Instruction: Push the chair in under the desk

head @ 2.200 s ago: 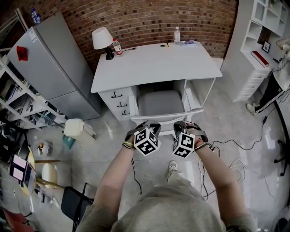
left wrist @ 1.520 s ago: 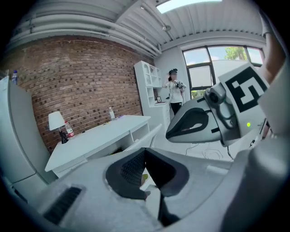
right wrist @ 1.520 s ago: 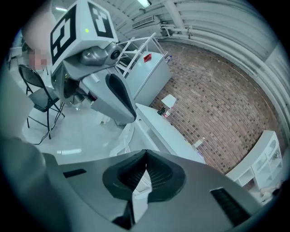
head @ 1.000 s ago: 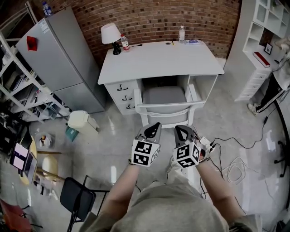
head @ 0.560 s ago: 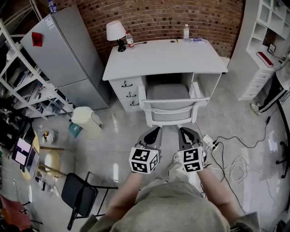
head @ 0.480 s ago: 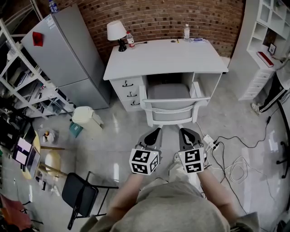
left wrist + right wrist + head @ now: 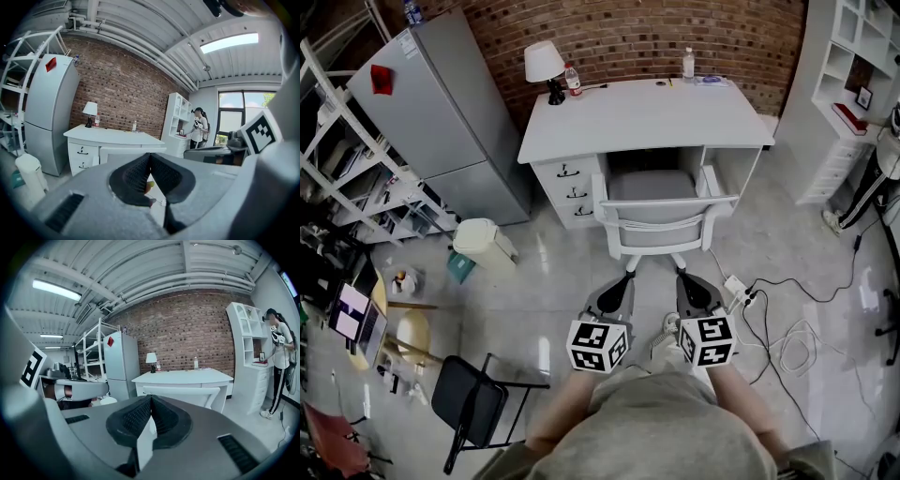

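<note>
Head view: the white desk [image 7: 647, 117] stands against the brick wall at upper centre, with a table lamp [image 7: 542, 66] and a bottle [image 7: 688, 64] along its far edge. The chair [image 7: 661, 211] sits at frame centre, its grey seat lying in the kneehole beneath the desktop, its white backrest just outside the desk's front edge. The left gripper [image 7: 627, 277] and right gripper [image 7: 682, 276] are held side by side at lower centre, both pointing toward the chair, with bare floor between their tips and the backrest; neither touches it. A grey refrigerator [image 7: 441, 112] occupies the upper left, a lidded bin [image 7: 483, 246] stands at centre left, and cables [image 7: 778, 319] lie on the floor at right. Left gripper view: the jaws are pressed together at lower centre with nothing between them; desk and chair backrest appear beyond at centre left, and a person [image 7: 200, 126] stands by white shelving at centre right. Right gripper view: the jaws are likewise clenched together and empty; desk and chair backrest lie straight ahead at centre, with the person at the far right.
</note>
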A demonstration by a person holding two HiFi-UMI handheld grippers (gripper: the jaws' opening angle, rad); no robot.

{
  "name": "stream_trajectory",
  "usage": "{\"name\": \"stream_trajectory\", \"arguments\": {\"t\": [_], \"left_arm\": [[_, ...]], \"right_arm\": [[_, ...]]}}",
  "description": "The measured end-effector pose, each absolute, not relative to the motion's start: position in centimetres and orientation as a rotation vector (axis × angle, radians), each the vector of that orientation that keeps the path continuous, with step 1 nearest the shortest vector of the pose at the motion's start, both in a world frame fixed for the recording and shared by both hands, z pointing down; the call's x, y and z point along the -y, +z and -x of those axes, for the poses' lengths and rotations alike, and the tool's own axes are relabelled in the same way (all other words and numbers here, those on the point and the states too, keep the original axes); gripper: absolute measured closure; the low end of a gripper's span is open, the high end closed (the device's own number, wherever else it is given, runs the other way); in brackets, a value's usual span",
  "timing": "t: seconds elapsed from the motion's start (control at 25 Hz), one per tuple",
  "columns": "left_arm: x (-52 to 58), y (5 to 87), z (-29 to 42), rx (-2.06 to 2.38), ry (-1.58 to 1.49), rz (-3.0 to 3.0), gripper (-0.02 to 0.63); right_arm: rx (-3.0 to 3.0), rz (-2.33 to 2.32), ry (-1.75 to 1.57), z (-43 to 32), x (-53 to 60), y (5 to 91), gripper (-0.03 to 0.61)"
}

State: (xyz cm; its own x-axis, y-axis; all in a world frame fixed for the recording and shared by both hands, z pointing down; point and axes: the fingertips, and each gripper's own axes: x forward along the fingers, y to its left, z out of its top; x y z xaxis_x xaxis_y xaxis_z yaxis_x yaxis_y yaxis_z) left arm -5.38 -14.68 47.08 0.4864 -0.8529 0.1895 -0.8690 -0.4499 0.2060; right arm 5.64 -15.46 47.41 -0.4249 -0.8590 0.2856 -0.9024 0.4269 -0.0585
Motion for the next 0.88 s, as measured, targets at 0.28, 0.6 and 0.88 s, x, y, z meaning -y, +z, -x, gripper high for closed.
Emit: {"name": "stream_trajectory", "arguments": {"t": [0.28, 0.6, 0.88], "left_arm": [[14.4, 47.8, 5.7, 1.454, 0.079, -2.439, 0.604], [14.9, 47.8, 6.0, 1.456, 0.077, -2.429, 0.604], [15.1, 48.3, 6.5, 1.461, 0.093, -2.422, 0.604]], "right_arm": [[2.504, -1.562, 0.352, -5.7, 15.0, 47.4, 0.571], [2.521, -1.543, 0.358, -5.2, 15.2, 47.3, 0.572], [2.525, -1.515, 0.370, -4.3, 15.2, 47.5, 0.572]]}}
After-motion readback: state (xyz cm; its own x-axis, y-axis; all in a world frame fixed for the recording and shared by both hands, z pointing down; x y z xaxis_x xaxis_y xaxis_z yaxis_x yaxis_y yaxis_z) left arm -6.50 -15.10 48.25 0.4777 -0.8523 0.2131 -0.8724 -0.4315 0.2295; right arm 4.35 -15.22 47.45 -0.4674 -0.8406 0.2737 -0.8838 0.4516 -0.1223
